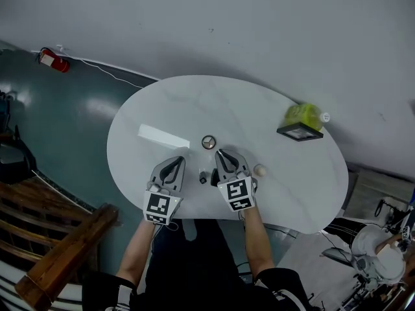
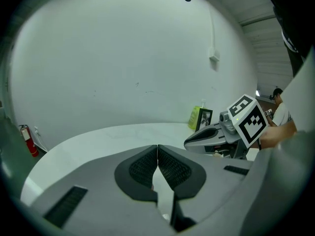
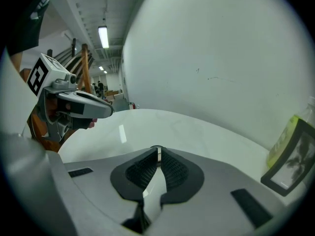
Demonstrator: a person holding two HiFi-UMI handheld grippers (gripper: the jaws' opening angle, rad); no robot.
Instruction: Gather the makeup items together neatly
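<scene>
Hovering low over the counter [image 1: 194, 102] with both grippers empty; I read this as the approach, nothing gathered yet.

Left gripper [image 1: 173, 163]: fingers pressed together, nothing between them, no item directly ahead of it.

Small dark item [image 1: 203, 177]: lies on the counter between the two grippers, near the front edge. Too small to identify.

Round compact [image 1: 208, 142]: just beyond the right gripper's tips, apart from the dark item.

Right gripper [image 1: 224, 154]: fingers also pressed together, empty.

Beige sponge [image 1: 260, 171]: just right of that gripper.

Green bottle [image 1: 303, 115] and picture frame [image 1: 299, 133]: well apart at the far right, probably not part of the set.

Next move, my guess: spread the fingers on one gripper, drop onto the sponge or dark item, carry it to the compact. Small pieces, so the pinch needs to be centred or they'll skid on the smooth top.
</scene>
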